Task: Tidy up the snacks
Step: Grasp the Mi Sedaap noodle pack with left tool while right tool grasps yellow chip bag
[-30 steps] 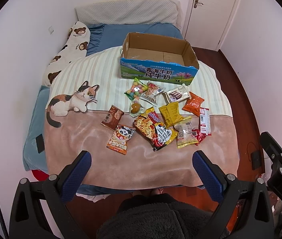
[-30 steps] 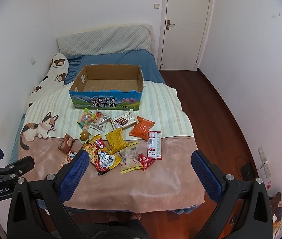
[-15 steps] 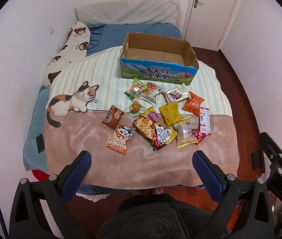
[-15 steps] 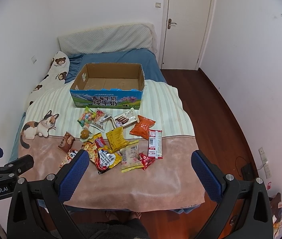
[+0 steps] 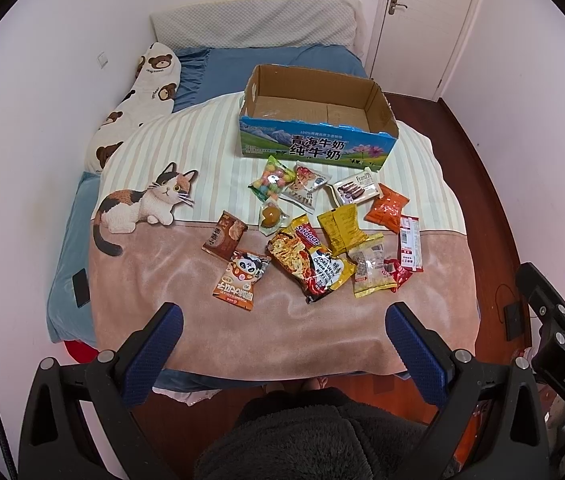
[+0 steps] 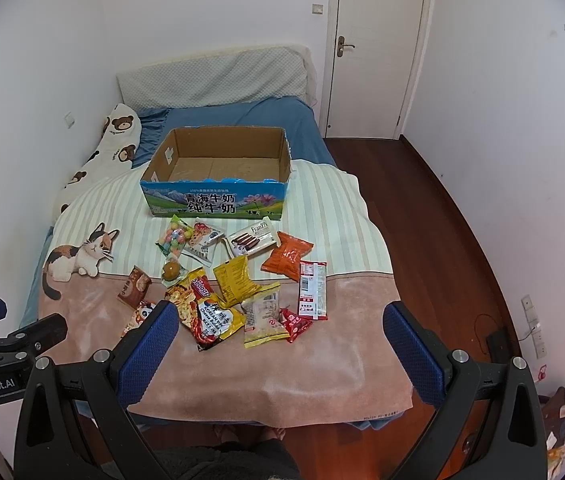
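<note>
Several snack packets lie scattered on the bed blanket (image 5: 274, 332): a noodle packet (image 5: 310, 264), a yellow packet (image 5: 344, 228), an orange packet (image 5: 386, 210), a panda packet (image 5: 240, 278) and a candy bag (image 5: 272, 180). An empty open cardboard box (image 5: 318, 120) stands behind them; it also shows in the right wrist view (image 6: 218, 172). My left gripper (image 5: 282, 354) is open and empty above the bed's near edge. My right gripper (image 6: 278, 354) is open and empty, also short of the snacks (image 6: 238, 280).
A bear-print pillow (image 5: 138, 100) lies along the left wall. A white door (image 6: 378, 48) is at the back right. Wooden floor (image 6: 442, 220) runs along the bed's right side. A dark phone-like object (image 5: 81, 289) lies on the bed's left edge.
The right wrist view has shifted slightly, with the box and snacks sitting a little further right in the frame. The left view is unchanged. Both grippers stay open.
</note>
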Demonstrator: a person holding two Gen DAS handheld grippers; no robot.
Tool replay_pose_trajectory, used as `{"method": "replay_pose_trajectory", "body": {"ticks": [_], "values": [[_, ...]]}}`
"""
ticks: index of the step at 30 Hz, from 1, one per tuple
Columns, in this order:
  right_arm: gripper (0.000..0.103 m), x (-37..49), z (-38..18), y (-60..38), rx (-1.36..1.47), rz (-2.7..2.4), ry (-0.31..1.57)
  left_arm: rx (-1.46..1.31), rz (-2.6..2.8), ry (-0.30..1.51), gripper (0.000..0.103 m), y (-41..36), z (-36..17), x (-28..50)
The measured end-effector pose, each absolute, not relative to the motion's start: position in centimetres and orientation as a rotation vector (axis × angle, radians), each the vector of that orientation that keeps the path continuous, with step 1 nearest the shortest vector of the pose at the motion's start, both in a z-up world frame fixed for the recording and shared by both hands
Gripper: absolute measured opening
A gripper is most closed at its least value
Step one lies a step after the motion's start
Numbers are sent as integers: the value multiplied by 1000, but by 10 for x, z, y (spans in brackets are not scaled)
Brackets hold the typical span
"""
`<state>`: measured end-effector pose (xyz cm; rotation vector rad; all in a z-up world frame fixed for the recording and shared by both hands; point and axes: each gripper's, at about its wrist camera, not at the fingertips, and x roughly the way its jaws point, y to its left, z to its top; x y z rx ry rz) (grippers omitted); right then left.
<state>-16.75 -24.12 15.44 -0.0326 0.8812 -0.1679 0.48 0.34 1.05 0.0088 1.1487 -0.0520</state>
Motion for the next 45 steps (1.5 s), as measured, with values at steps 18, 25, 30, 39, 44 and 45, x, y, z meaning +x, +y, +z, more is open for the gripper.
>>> {"method": "replay_pose_trajectory", "body": {"ticks": [18,25,30,39,44,45], "values": [[103,-41,-31,-320,132,-156,1218,-282,-1,1563,103,-14,-193,138],[103,9,-113,-325,134,-125,1323,-537,88,1715,100,-6,-298,176],[102,22,-135,-325,181,-110,1378,-630,88,1761,100,-15,-334,195],[101,34,-133,-321,222,-125,1404,-247,9,1697,78,-43,-335,193],[101,42,-141,-308,238,-114,1448,82,-88,1630,74,-52,-320,175],[101,44,-142,-304,231,-115,1453,147,-104,1613,73,-54,-317,171]]}}
